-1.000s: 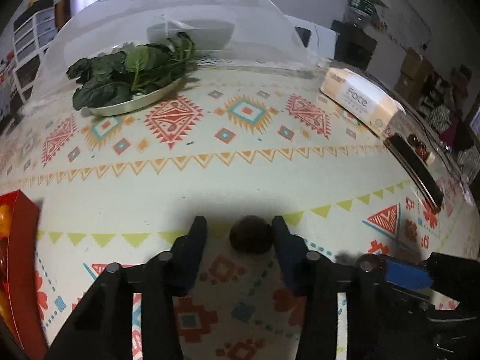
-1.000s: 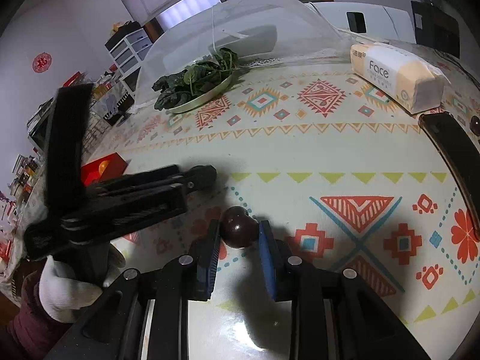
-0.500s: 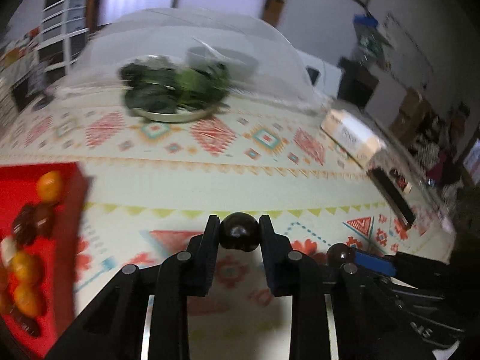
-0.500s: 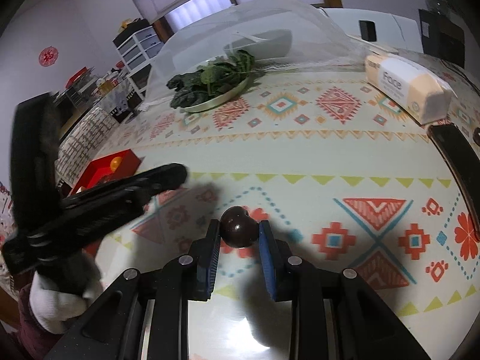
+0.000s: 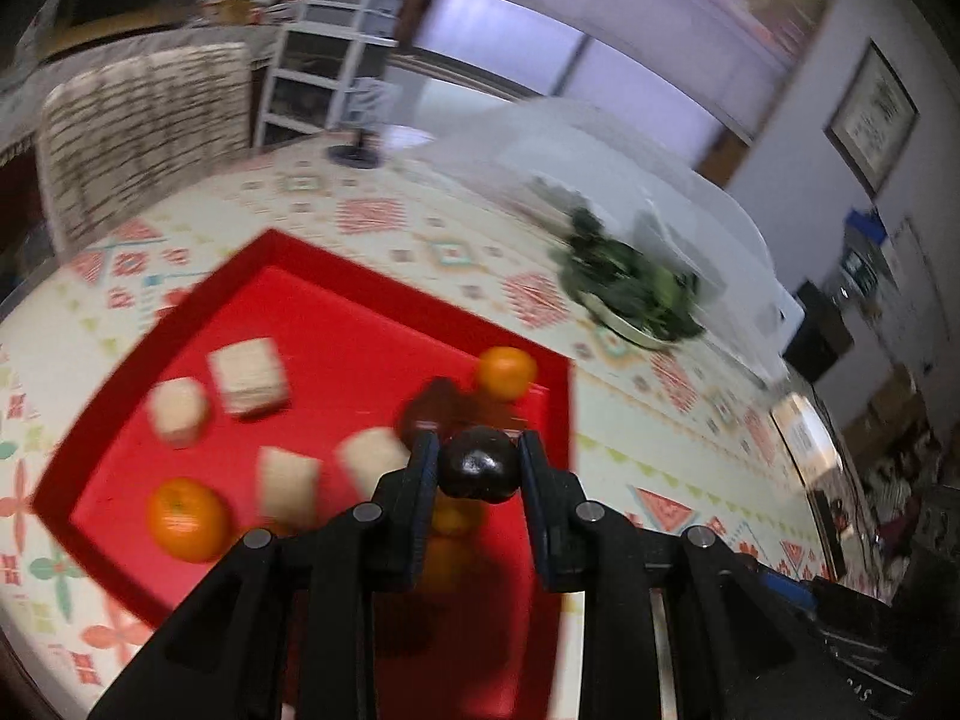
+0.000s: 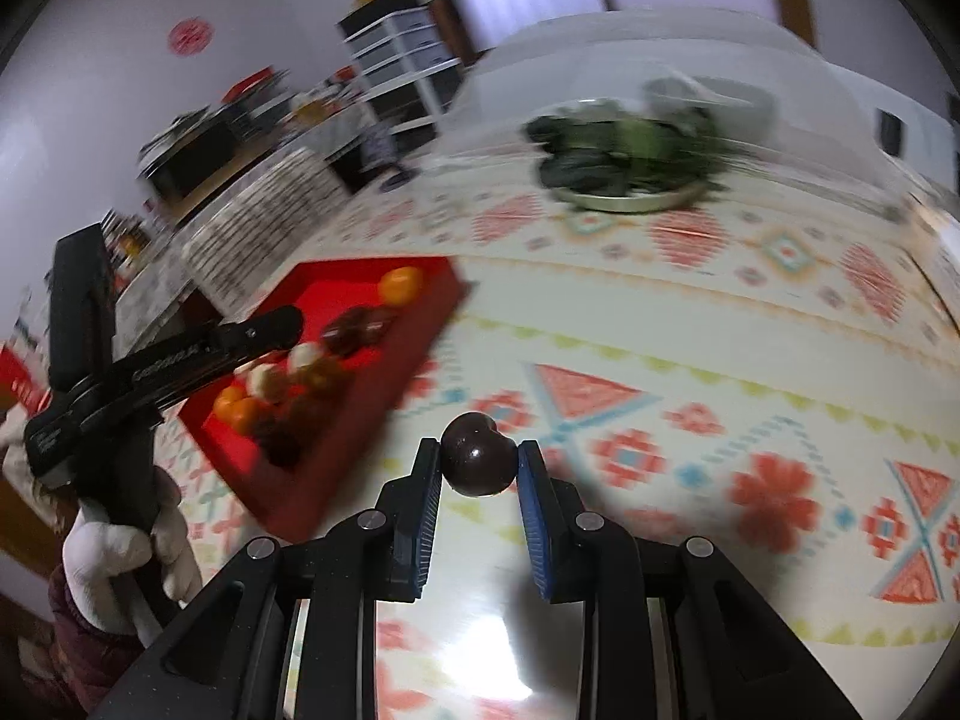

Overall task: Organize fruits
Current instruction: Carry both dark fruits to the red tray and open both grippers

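Note:
My left gripper (image 5: 477, 462) is shut on a dark round fruit (image 5: 478, 465) and holds it above the right part of a red tray (image 5: 336, 312). The tray holds oranges (image 5: 507, 371), pale cubes (image 5: 249, 375) and a dark fruit (image 5: 435, 405). My right gripper (image 6: 477, 462) is shut on a second dark round fruit (image 6: 478, 461) above the patterned tablecloth, to the right of the red tray (image 6: 366, 282). The left gripper's body shows at the left of the right wrist view (image 6: 174, 354), over the tray.
A metal plate of dark leafy greens (image 6: 624, 150) sits under a clear dome cover (image 5: 660, 192) at the back of the table. A chair with a striped cover (image 5: 144, 120) stands behind the table's left edge. Both views are motion-blurred.
Both grippers closed on dark fruits, lifted them from the table and swung left. The left one now hangs over the red tray; the right one has come closer to it.

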### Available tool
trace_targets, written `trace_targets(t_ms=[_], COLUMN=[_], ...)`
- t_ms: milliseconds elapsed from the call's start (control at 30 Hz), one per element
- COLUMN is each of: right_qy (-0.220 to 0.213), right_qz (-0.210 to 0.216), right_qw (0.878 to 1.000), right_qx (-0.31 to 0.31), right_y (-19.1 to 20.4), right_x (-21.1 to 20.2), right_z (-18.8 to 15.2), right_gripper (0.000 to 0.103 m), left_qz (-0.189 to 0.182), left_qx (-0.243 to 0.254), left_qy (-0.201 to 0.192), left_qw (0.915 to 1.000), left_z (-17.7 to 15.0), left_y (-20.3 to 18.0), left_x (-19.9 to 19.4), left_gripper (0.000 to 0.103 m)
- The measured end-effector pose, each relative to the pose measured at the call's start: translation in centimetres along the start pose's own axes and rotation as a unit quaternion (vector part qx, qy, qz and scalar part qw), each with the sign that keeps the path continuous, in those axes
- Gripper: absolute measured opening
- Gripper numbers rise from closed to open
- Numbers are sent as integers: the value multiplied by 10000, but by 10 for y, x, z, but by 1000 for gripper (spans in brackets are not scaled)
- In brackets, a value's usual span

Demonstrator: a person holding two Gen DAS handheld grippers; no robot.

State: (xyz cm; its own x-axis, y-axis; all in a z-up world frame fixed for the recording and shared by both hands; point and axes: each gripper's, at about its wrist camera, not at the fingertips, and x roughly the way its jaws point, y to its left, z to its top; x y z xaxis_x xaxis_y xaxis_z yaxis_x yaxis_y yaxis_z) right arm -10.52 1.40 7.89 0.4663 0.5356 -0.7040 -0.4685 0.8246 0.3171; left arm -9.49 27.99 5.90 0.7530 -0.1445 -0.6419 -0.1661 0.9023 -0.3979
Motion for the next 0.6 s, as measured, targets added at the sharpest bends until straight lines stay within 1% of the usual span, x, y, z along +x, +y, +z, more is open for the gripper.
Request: trace_targets(t_ms=[133, 333, 467, 600], right_qy=[85, 175, 314, 592], right_qz=[132, 297, 486, 642], right_qw=[9993, 9973, 9964, 9949], right_qx=[-344, -641, -620, -505], right_y=[41, 83, 97, 107], right_x=[19, 50, 75, 111], right_z=[9, 34, 55, 73], right_gripper=[28, 28, 28, 28], left_qz=[-18, -128, -148, -158], left_qx=[-131, -155, -159, -263], left_qy=[-24, 65, 192, 242], left_qw=[9999, 9998, 9996, 9992], left_z=[0, -7, -16, -17], left_y=[25, 45, 55, 66], left_x=[-9, -19, -19, -18], left_gripper=[26, 26, 26, 26])
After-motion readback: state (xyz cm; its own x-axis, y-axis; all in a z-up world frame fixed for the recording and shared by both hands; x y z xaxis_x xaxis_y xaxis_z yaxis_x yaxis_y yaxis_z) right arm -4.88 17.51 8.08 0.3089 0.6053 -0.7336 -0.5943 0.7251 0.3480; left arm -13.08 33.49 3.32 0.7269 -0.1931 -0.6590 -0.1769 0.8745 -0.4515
